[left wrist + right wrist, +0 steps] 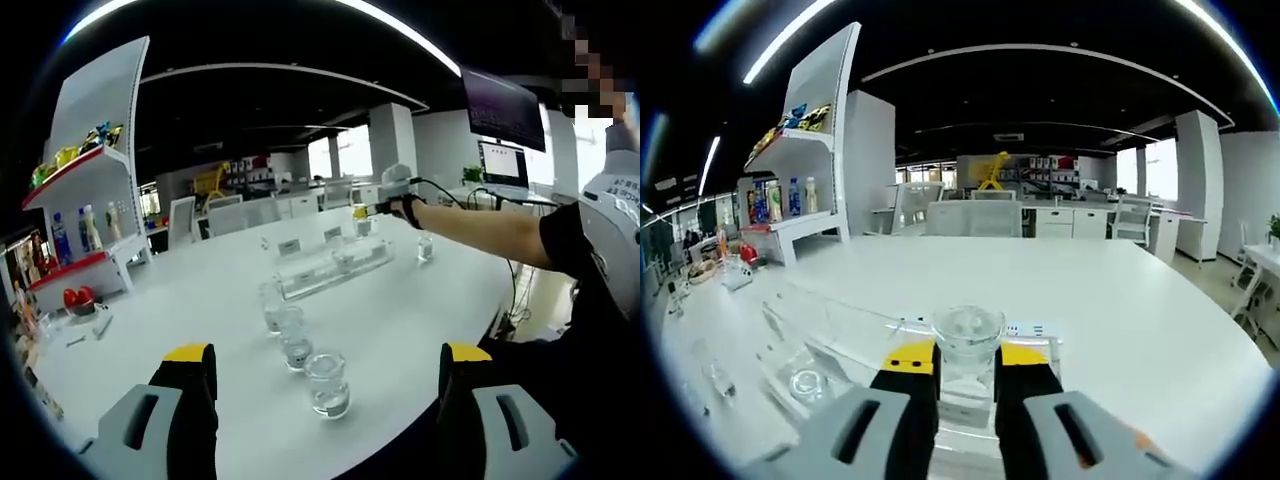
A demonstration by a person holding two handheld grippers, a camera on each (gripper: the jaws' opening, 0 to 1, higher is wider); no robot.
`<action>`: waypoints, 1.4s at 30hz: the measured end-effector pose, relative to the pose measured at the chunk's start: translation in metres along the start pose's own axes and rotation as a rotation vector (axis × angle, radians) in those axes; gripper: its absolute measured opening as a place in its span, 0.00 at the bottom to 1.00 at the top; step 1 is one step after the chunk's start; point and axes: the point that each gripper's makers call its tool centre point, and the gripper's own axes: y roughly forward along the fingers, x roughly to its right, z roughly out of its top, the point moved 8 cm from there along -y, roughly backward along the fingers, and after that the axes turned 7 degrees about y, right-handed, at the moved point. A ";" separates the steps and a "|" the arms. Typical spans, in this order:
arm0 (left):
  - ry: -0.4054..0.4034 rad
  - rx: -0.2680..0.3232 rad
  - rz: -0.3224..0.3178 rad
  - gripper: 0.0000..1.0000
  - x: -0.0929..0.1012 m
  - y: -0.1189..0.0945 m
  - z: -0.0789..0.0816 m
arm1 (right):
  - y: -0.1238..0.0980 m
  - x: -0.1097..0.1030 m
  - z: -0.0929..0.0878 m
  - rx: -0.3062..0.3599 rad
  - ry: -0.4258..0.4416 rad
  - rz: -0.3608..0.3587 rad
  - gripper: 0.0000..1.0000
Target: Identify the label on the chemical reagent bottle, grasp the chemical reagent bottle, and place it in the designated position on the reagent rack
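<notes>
From my right gripper view, the right gripper (965,372) is clamped on a clear reagent bottle (967,352), held just above the transparent reagent rack (830,345) on the white table (1120,300). My left gripper view gives the wider scene — three more bottles (298,345) in a row before the rack, and the person's arm (480,228) stretched out over its far end. The left gripper (325,385) hangs low, jaws spread wide, holding nothing.

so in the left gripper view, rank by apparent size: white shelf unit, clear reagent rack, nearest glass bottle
1. white shelf unit
2. clear reagent rack
3. nearest glass bottle

As they look only: the bottle sits much closer to the camera, so true sizes are unsure.
</notes>
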 end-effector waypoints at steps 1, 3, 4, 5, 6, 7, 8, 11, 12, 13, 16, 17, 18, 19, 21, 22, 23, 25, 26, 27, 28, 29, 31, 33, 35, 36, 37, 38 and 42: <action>0.001 -0.002 0.000 0.91 0.000 0.001 0.000 | 0.000 0.000 0.000 -0.001 -0.005 0.001 0.18; 0.004 -0.005 -0.001 0.91 0.001 0.001 0.000 | 0.000 -0.002 0.000 -0.008 -0.023 0.004 0.19; 0.006 -0.003 -0.002 0.91 0.002 0.001 0.001 | 0.000 -0.003 0.000 -0.012 -0.025 0.001 0.19; 0.006 -0.001 -0.004 0.91 0.002 0.000 0.001 | 0.000 -0.004 -0.001 -0.019 -0.034 0.000 0.19; 0.004 0.003 -0.006 0.91 0.003 0.000 0.001 | -0.001 -0.005 -0.001 -0.022 -0.048 0.001 0.19; 0.001 0.004 -0.006 0.91 0.003 0.000 0.001 | -0.001 -0.005 -0.001 -0.024 -0.054 -0.001 0.19; -0.001 0.004 -0.005 0.91 0.002 0.000 0.000 | -0.002 -0.005 -0.001 -0.028 -0.057 0.000 0.20; -0.002 -0.001 0.001 0.91 0.000 0.000 -0.002 | -0.004 -0.004 -0.001 -0.041 -0.055 0.005 0.23; -0.004 0.001 -0.002 0.91 0.000 -0.001 -0.002 | -0.004 -0.004 -0.001 -0.046 -0.050 0.009 0.26; -0.007 0.001 -0.003 0.91 0.000 -0.001 -0.003 | -0.005 -0.004 -0.002 -0.051 -0.044 0.020 0.29; -0.004 0.000 -0.002 0.91 0.000 -0.001 -0.002 | -0.008 -0.007 -0.002 -0.067 -0.039 0.046 0.31; -0.003 0.000 -0.003 0.91 0.000 -0.001 -0.002 | -0.009 -0.008 -0.002 -0.077 -0.036 0.059 0.34; -0.004 0.000 -0.004 0.91 0.001 -0.001 -0.001 | -0.010 -0.009 -0.001 -0.084 -0.038 0.064 0.38; -0.001 0.002 -0.003 0.91 0.001 -0.001 0.000 | -0.014 -0.012 0.000 -0.082 -0.046 0.072 0.42; 0.000 0.005 -0.002 0.91 0.001 -0.001 0.000 | -0.018 -0.015 0.002 -0.084 -0.070 0.095 0.49; -0.003 0.007 -0.002 0.91 0.001 -0.001 0.001 | -0.021 -0.018 0.002 -0.097 -0.082 0.130 0.51; -0.004 0.008 -0.002 0.91 0.001 0.000 0.001 | -0.025 -0.020 0.001 -0.114 -0.086 0.164 0.56; -0.003 0.011 -0.002 0.91 0.001 0.000 0.001 | -0.035 -0.023 -0.001 -0.126 -0.090 0.197 0.62; -0.005 0.014 -0.005 0.91 0.002 0.000 0.001 | -0.043 -0.025 0.002 -0.112 -0.098 0.213 0.65; -0.006 0.018 -0.008 0.91 0.003 0.001 0.001 | -0.053 -0.028 0.006 -0.076 -0.109 0.239 0.67; -0.008 0.020 -0.009 0.91 0.003 0.001 0.001 | -0.064 -0.030 0.011 -0.040 -0.108 0.259 0.69; -0.009 0.022 -0.012 0.91 0.004 0.002 0.001 | -0.077 -0.031 0.016 -0.005 -0.098 0.276 0.72; -0.010 0.021 -0.017 0.91 0.004 0.004 0.000 | -0.103 -0.031 0.023 0.064 -0.059 0.304 0.77; -0.009 0.020 -0.019 0.91 0.004 0.005 0.001 | -0.127 -0.026 0.024 0.113 -0.028 0.323 0.83; -0.005 0.025 -0.023 0.91 0.004 0.006 0.002 | -0.150 -0.018 0.017 0.121 -0.024 0.324 0.87; -0.003 0.030 -0.025 0.91 0.004 0.007 0.003 | -0.161 -0.014 0.013 0.126 -0.023 0.321 0.88; -0.002 0.035 -0.026 0.91 0.004 0.007 0.004 | -0.169 -0.009 0.010 0.129 -0.023 0.312 0.89; -0.003 0.041 -0.026 0.91 0.004 0.008 0.005 | -0.179 -0.003 0.005 0.129 -0.025 0.300 0.91; -0.003 0.057 -0.027 0.91 0.005 0.014 0.008 | -0.215 0.017 -0.015 0.177 -0.045 0.193 0.97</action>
